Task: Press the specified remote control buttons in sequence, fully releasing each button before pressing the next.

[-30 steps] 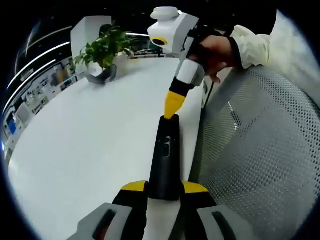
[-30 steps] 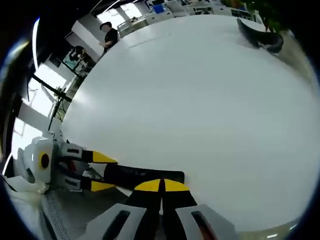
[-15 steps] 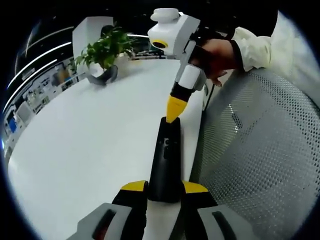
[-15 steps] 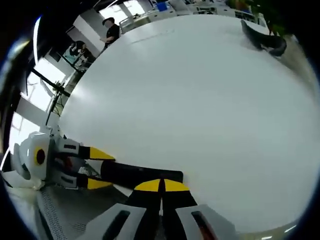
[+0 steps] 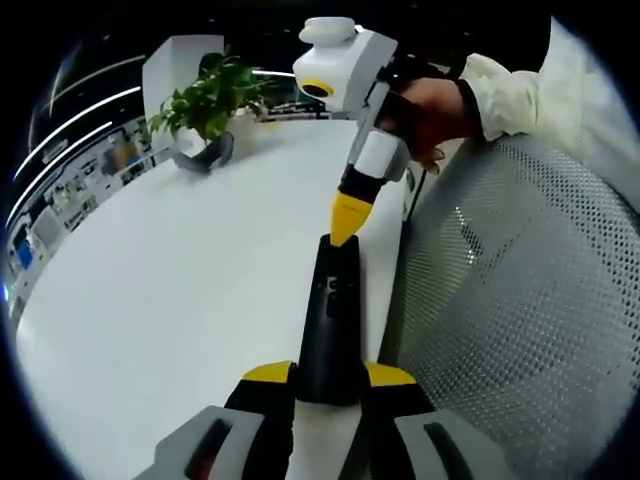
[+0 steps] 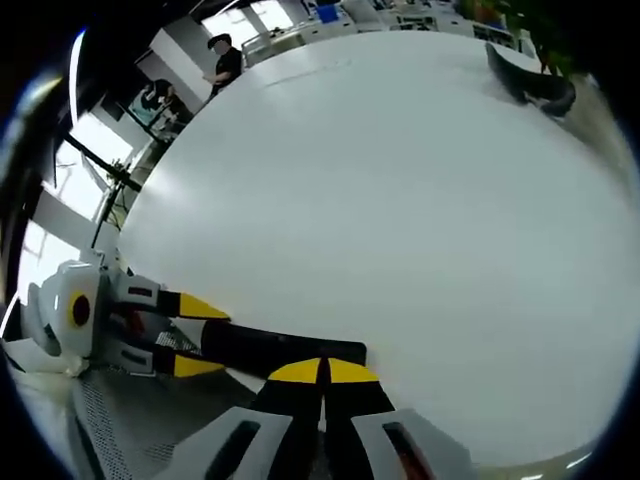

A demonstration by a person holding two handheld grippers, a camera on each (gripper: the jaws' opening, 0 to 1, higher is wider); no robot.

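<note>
Gripping the near end of the remote [image 5: 333, 320], the left gripper [image 5: 330, 378] has its yellow-tipped fingers pinched on either side of the black body. The remote lies lengthwise along the right edge of the white table [image 5: 180, 290], beside a mesh chair [image 5: 520, 300]. In the left gripper view the right gripper [image 5: 347, 222] comes down from the far side, held by a hand [image 5: 425, 105], its yellow tip on the remote's far end. In the right gripper view its fingers [image 6: 300, 371] are pressed together over the remote [image 6: 280, 352], and the left gripper [image 6: 190, 335] clamps the remote from the left. A plant [image 5: 205, 100] in a dark pot [image 5: 205, 150] stands at the table's far end. People [image 6: 225, 65] stand well beyond the table.
</note>
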